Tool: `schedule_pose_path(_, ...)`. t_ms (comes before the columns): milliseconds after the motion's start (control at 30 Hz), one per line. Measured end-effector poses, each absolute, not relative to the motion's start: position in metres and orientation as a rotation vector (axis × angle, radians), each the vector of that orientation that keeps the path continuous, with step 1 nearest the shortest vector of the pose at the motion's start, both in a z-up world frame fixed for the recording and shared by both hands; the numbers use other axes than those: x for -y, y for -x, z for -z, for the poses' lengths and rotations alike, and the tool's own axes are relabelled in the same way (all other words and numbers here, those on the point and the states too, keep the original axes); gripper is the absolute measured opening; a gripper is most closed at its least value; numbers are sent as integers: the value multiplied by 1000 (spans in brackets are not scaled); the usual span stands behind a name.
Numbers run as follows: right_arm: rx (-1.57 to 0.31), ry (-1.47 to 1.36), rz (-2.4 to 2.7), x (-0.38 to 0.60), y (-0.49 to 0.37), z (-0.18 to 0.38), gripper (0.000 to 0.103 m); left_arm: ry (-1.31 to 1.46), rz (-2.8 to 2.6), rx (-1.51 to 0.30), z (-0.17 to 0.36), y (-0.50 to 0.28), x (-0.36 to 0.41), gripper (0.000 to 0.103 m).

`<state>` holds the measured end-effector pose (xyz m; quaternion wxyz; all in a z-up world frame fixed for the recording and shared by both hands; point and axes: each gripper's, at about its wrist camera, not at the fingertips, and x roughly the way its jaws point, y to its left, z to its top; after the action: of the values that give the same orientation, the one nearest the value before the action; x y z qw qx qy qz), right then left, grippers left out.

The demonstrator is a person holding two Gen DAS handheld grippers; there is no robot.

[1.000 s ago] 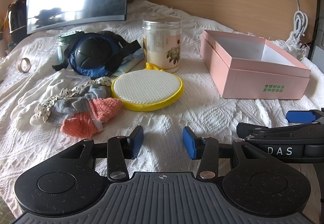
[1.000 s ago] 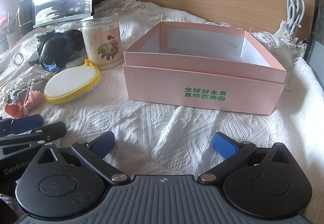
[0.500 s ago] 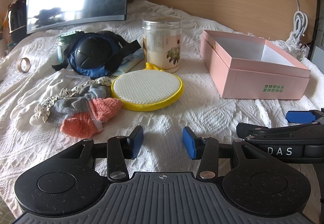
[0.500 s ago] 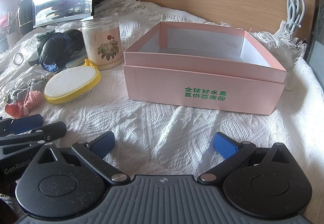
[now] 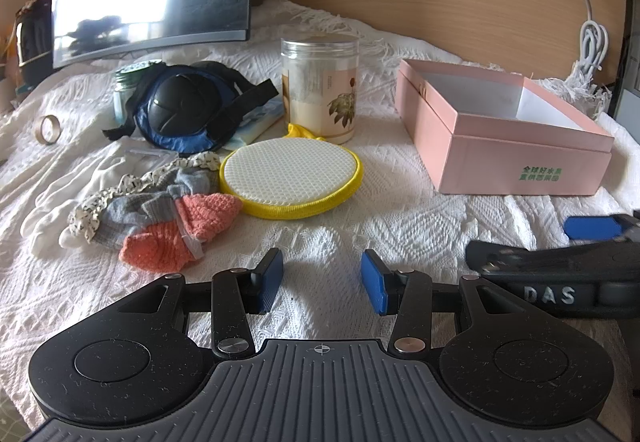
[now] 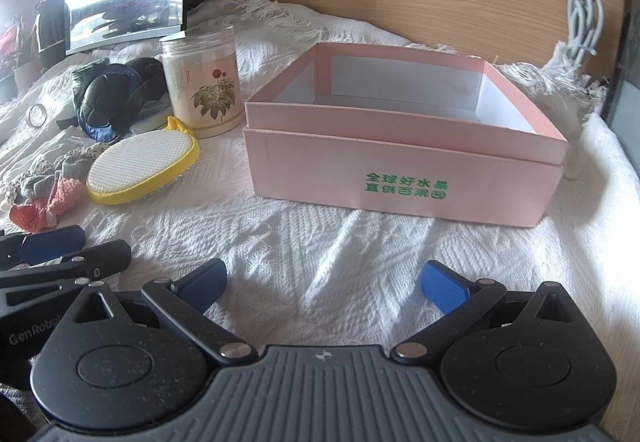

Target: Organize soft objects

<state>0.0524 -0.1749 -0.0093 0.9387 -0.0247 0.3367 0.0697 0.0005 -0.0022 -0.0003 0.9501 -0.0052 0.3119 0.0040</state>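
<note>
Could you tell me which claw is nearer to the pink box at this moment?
Right. The right claw sits open directly in front of the pink box, while the left claw is off to its left, facing the socks.

White woven bedspread carries pink box, floral jar, yellow-rimmed pad, knitted socks, tape roll.

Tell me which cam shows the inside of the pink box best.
The right wrist view. The pink box sits straight ahead and fills the middle of the frame, so its white floor and inner walls show, with nothing in it. In the left wrist view the box is off to the right, angled, with only part of the inside showing.
</note>
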Motion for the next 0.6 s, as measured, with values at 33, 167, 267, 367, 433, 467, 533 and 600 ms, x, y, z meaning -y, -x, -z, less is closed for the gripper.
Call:
schedule_pose_path(33,-687,51,-145,175,-53,9,103,9,-8,-634,0,-1,3,48)
schedule_pose_path(167,-687,48,-144,175,-54,9,103,7,-8,-634,0,0,2,48)
schedule_pose_path(267,-687,48,-144,175,-55,9,103,6,-9,-634,0,0,2,48)
schedule_pose_path(367,-687,48,-144,175,-54,9,103,7,-8,-634,0,0,2,48)
schedule_pose_path(433,-686,49,-143,174,-54,9,103,8,-8,-634,0,0,2,48)
schedule_pose_path(467,-686,47,-143,175,-54,9,103,9,-8,-634,0,0,2,48)
schedule_pose_path(533,-692,40,-147,176,-55,9,103,13,-5,-634,0,0,1,48)
schedule_pose_path(600,-736,41,-167,177,-58,5,103,34,14,-628,0,1,-4,47)
